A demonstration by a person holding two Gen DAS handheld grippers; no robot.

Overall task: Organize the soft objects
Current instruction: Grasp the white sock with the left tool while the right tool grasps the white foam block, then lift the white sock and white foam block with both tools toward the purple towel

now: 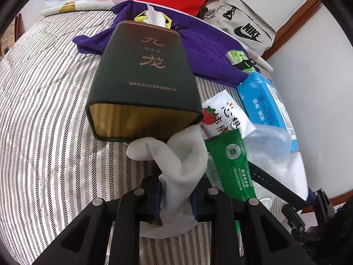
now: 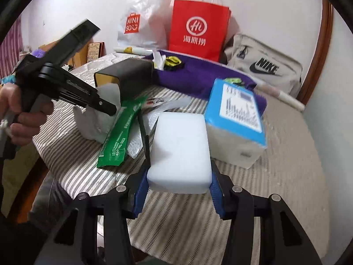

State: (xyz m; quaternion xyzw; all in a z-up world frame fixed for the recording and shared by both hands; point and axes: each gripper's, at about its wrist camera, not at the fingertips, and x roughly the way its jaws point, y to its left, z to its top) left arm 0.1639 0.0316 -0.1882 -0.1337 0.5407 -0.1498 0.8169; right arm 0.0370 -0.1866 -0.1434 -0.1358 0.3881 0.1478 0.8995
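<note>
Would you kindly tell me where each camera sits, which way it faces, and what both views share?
Left wrist: on the left gripper, looking down its jaws, shut on a white sock, toward the dark tin.
Right wrist: on the right gripper, jaws around a white foam block; the person's left hand shows.
Shared: tin, green packet, red bag.

Striped bedcover point(image 1: 44, 110), grey and white, filling the left and centre of both views. Lying on it: dark green box point(image 1: 143, 77), centre, open end toward the camera; purple cloth point(image 1: 209, 50), upper centre; green sachet point(image 2: 119, 132), left of centre; blue tissue pack point(image 2: 238, 114), right; grey Nike bag point(image 2: 264, 66), upper right.
</note>
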